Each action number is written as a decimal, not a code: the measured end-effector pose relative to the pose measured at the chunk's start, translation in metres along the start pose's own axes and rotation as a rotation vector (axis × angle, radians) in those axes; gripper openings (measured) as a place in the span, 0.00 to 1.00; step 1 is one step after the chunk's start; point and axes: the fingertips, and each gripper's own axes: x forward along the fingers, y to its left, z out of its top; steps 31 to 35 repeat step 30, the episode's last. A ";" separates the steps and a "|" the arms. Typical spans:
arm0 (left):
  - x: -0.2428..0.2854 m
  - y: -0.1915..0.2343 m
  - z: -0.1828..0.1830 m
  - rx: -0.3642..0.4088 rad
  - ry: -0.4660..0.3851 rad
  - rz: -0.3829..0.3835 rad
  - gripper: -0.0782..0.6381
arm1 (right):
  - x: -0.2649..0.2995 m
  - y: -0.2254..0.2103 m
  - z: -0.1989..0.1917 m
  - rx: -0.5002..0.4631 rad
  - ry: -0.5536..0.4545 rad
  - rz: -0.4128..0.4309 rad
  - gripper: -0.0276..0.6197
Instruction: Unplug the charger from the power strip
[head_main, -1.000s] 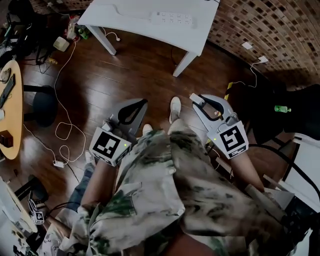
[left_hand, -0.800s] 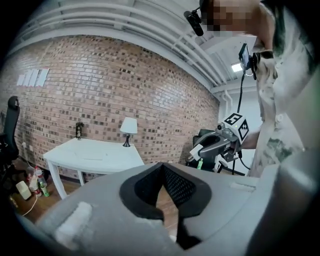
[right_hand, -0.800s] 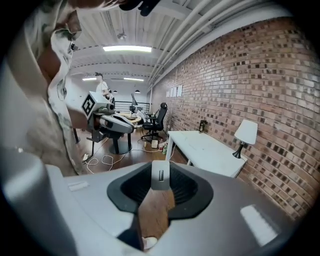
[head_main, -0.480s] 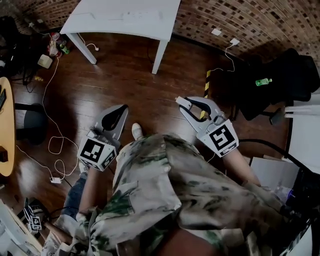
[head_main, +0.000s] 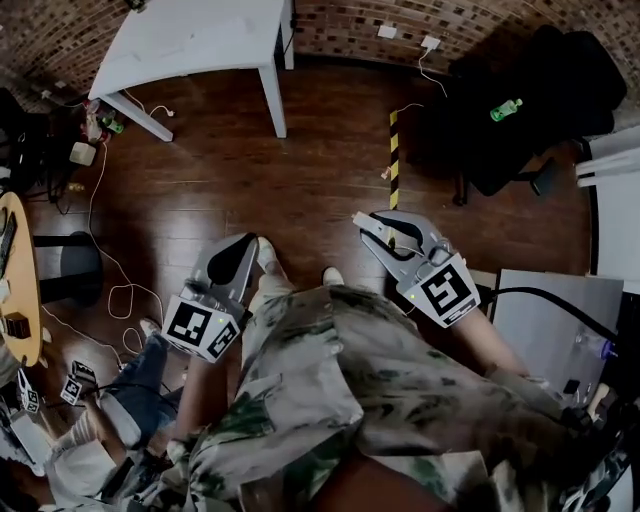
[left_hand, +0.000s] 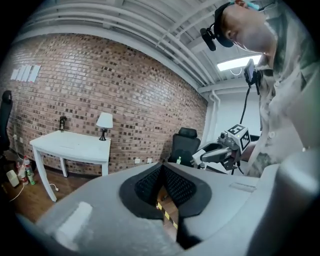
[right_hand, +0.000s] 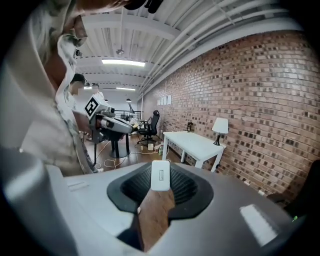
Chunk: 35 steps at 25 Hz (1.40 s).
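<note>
My right gripper (head_main: 368, 226) is shut on a small white charger (right_hand: 160, 176), which stands upright between the pads; the charger (head_main: 362, 220) shows as a white block at the jaw tips over the wooden floor. My left gripper (head_main: 238, 250) is held beside it at waist height, jaws together with nothing between them (left_hand: 162, 170). The white table (head_main: 190, 35) stands far off at the upper left. I cannot make out the power strip on it. Each gripper appears in the other's view: the right gripper (left_hand: 220, 150) and the left gripper (right_hand: 107, 122).
A black office chair (head_main: 530, 90) with a green bottle (head_main: 505, 108) stands at the upper right. Yellow-black tape (head_main: 393, 150) marks the floor ahead. White cables (head_main: 110, 290) trail on the left near a wooden desk (head_main: 15, 290). A lamp (left_hand: 104, 120) stands on the white table.
The head view has swung right and back: the white table slid to the upper left and the chair came into view. Both grippers keep their pose, the right still holding the charger.
</note>
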 end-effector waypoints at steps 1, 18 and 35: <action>0.002 -0.011 -0.004 0.009 0.013 -0.010 0.11 | -0.009 0.001 -0.005 0.001 -0.005 -0.003 0.21; 0.011 -0.062 -0.020 0.041 0.039 0.035 0.11 | -0.050 0.014 -0.036 -0.058 -0.008 0.078 0.21; 0.021 -0.026 -0.013 0.060 0.060 0.035 0.11 | -0.011 -0.005 -0.031 -0.021 0.034 0.110 0.21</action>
